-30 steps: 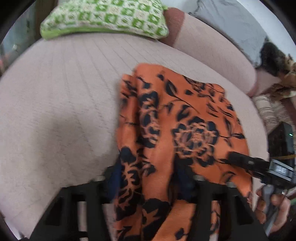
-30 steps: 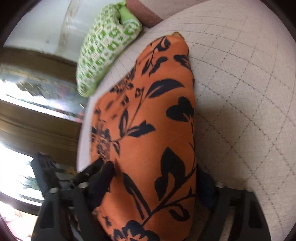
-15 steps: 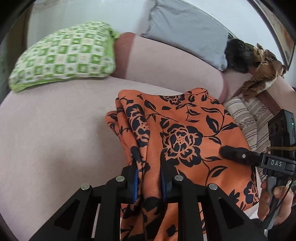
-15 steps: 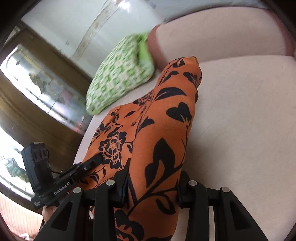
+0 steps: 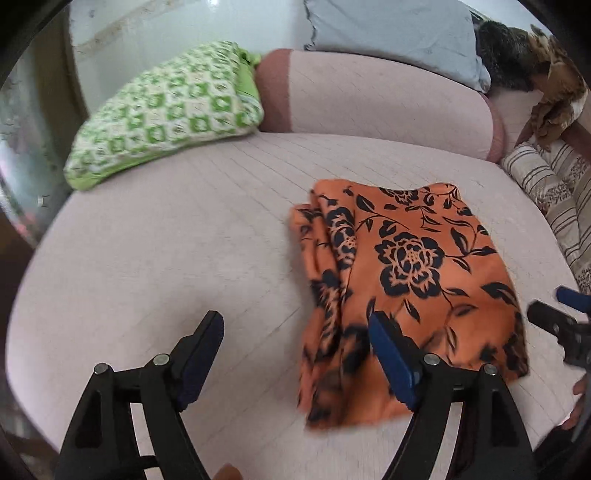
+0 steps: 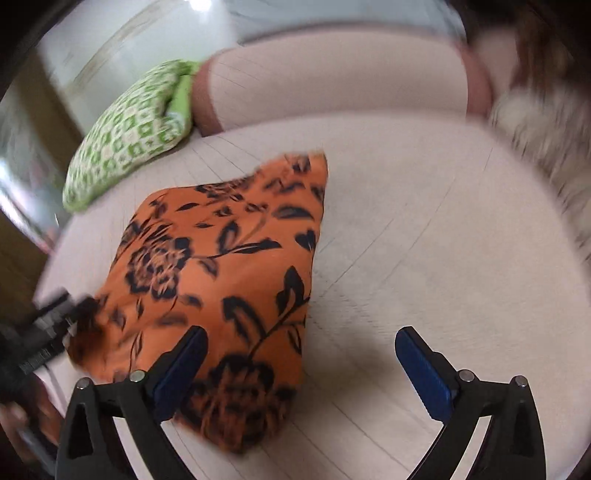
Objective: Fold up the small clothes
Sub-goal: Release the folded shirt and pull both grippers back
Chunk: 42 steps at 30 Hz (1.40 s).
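Observation:
An orange garment with black flowers (image 5: 406,273) lies folded on the pale pink sofa seat (image 5: 166,258). In the left wrist view my left gripper (image 5: 295,354) is open and empty above the seat, its right finger over the garment's near edge. In the right wrist view the garment (image 6: 221,273) lies left of centre. My right gripper (image 6: 301,369) is open and empty, its left finger over the garment's near corner. Each gripper shows at the edge of the other's view: the right one (image 5: 561,325), the left one (image 6: 48,328).
A green and white checked cushion (image 5: 166,110) lies at the back left. The sofa's pink backrest (image 5: 388,99) stands behind, with a grey cushion (image 5: 391,26) on it. Striped fabric (image 5: 550,184) and a brown patterned cloth (image 5: 557,74) lie at the right.
Both grippers were shut on the garment's near edge; now both are open and drawn back. The garment has dropped flat onto the seat.

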Each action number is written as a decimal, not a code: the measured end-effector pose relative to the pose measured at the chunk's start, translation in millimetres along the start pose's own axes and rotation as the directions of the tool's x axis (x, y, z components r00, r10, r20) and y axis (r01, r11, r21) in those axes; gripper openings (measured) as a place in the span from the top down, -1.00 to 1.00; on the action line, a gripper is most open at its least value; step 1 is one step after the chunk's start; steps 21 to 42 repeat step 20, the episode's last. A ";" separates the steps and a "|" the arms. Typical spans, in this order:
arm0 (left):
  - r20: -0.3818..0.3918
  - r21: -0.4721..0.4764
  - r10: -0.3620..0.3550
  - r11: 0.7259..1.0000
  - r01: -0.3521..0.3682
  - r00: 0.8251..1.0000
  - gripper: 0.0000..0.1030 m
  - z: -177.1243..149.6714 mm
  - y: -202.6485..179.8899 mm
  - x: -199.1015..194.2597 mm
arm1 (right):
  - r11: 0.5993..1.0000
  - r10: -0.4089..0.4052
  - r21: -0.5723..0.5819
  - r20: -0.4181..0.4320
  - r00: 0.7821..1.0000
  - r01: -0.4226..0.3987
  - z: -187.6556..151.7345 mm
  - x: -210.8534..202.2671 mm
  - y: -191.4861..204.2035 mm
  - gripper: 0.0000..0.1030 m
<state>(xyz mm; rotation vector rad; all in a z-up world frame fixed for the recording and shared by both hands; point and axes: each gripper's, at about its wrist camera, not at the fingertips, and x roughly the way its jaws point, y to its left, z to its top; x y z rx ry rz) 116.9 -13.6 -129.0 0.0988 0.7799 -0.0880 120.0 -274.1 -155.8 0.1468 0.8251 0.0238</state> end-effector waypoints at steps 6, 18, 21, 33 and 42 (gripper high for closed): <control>0.016 -0.057 -0.022 0.998 0.023 1.000 -0.74 -7.9 3.2 -46.8 | 0.997 -0.031 -0.064 0.024 0.999 0.033 -23.5 -65.7 26.5 -0.99; 0.054 0.064 -0.078 0.995 0.074 0.996 -0.88 -20.2 -39.2 -95.6 | 0.989 -0.056 -0.138 0.025 0.998 0.059 -57.8 -95.9 60.6 -0.99; 0.068 0.071 -0.068 0.995 0.064 0.995 -0.88 -19.2 -41.9 -100.0 | 0.989 -0.059 -0.135 0.025 0.998 0.062 -58.6 -97.1 60.8 -0.99; 0.068 0.071 -0.068 0.995 0.064 0.995 -0.88 -19.2 -41.9 -100.0 | 0.989 -0.059 -0.135 0.025 0.998 0.062 -58.6 -97.1 60.8 -0.99; 0.068 0.071 -0.068 0.995 0.064 0.995 -0.88 -19.2 -41.9 -100.0 | 0.989 -0.059 -0.135 0.025 0.998 0.062 -58.6 -97.1 60.8 -0.99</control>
